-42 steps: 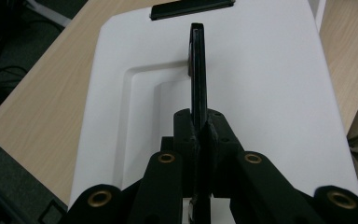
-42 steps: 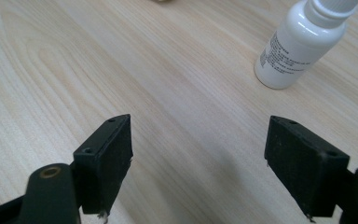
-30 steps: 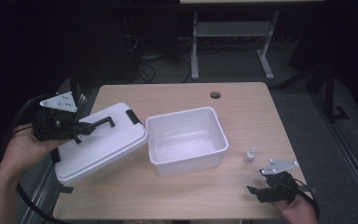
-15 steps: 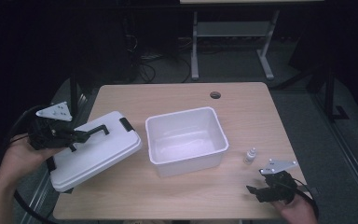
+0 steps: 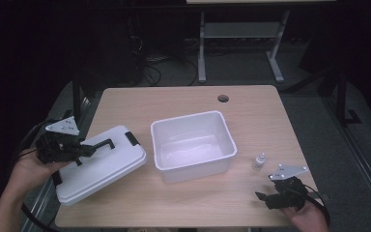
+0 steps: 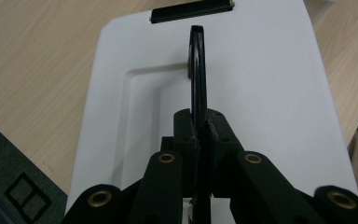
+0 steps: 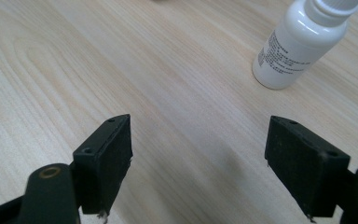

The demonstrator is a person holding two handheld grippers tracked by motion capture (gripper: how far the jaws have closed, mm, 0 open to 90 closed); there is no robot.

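My left gripper's point(image 5: 89, 149) fingers are pressed together on the thin black handle point(image 6: 197, 70) of the white plastic lid point(image 5: 101, 166), which lies at the light wooden desk's point(image 5: 183, 96) left edge, partly overhanging, beside the open white plastic bin point(image 5: 193, 145). I judge the narrow handle could slip or pivot, letting the lid tip off. My right gripper's point(image 5: 270, 197) fingers are spread near the small white bottle point(image 7: 303, 44).

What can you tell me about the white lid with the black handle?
The white lid is a flat plastic rectangle with rounded corners, a sunken panel in the middle and a black clip at its far end. Its thin black handle stands up, and the left gripper is shut on it. The lid sits at the table's left side, slightly over the edge, turned askew, beside the open white box.
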